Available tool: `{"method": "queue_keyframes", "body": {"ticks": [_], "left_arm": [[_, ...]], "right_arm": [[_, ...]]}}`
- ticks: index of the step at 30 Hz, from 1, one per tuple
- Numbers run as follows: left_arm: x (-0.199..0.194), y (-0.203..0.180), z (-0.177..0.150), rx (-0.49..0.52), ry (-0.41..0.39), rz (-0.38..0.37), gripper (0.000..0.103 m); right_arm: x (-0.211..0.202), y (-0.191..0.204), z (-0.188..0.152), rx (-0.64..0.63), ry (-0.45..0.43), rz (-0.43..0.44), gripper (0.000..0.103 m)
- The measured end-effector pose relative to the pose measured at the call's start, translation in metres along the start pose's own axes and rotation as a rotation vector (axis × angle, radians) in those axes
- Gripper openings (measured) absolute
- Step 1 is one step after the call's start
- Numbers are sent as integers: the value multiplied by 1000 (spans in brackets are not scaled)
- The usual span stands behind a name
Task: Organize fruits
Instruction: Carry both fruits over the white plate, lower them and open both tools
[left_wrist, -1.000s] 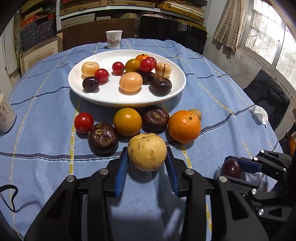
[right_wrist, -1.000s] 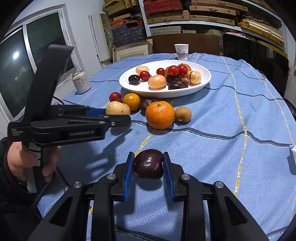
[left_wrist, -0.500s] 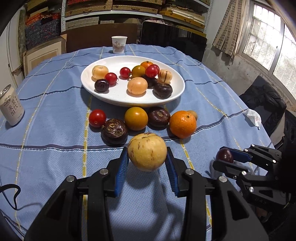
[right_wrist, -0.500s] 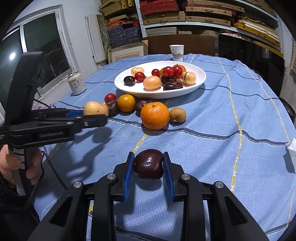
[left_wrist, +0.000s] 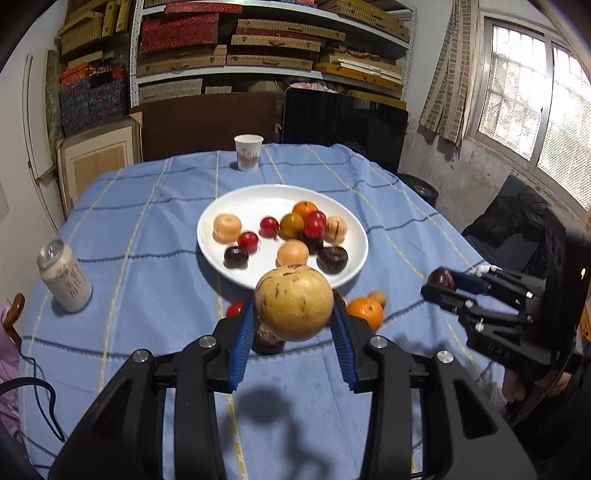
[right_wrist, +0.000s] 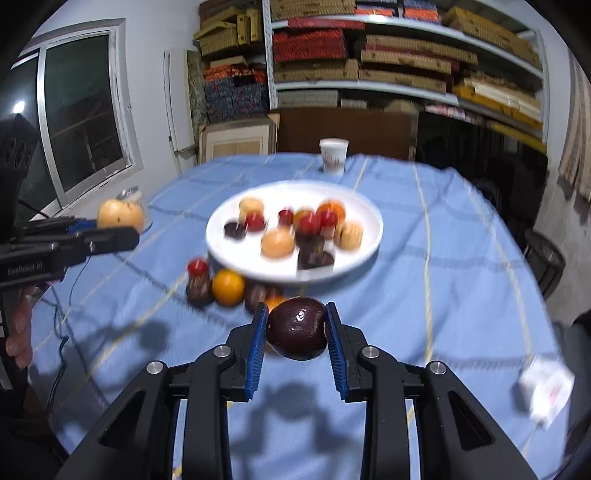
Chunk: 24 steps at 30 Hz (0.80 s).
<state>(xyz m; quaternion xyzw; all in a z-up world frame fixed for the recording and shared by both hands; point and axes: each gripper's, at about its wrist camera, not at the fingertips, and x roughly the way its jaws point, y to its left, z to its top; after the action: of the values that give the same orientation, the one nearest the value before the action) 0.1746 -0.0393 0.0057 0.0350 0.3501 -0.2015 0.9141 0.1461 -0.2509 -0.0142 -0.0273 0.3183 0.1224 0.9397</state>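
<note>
Pale yellow round fruit: smooth skin, dark brown flecks, streaks near top. Held off blue checked tablecloth, in front of white plate.
Left gripper: blue-padded jaws part-spread, pinching yellow fruit on both sides.
Dark purple fruit: glossy, near-black maroon, rounded. Held above cloth, short of plate.
Right gripper: jaws narrow, clamped on purple fruit.
Plate: holds mixed small fruits, red, orange, tan, dark.
Loose on cloth beside plate: orange, red tomato.
</note>
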Motion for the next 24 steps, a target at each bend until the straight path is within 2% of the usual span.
{"method": "queue_keyframes", "body": {"ticks": [3,7,13,19,21,23,24], "left_arm": [[8,3,17,10,3,17,39],[31,9,37,0,26,23,39],[85,22,54,-23,90,35,39],[135,32,58,-35,169,42,39],[144,35,56,-46,188,35,39],[147,37,56,-50,182,40,46],[147,38,56,-52,177,42,49]], "right_arm": [[8,-8,26,-7,-12,-17,31],[42,-22,59,2,9,-31,31],[102,-29,78,3,70,-13,31],[149,-31,81,-3,128,34,32],[152,-30,81,-8,116,32,51],[150,-30,81,-5,103,35,58],[149,-30,81,-4,101,34,58]]}}
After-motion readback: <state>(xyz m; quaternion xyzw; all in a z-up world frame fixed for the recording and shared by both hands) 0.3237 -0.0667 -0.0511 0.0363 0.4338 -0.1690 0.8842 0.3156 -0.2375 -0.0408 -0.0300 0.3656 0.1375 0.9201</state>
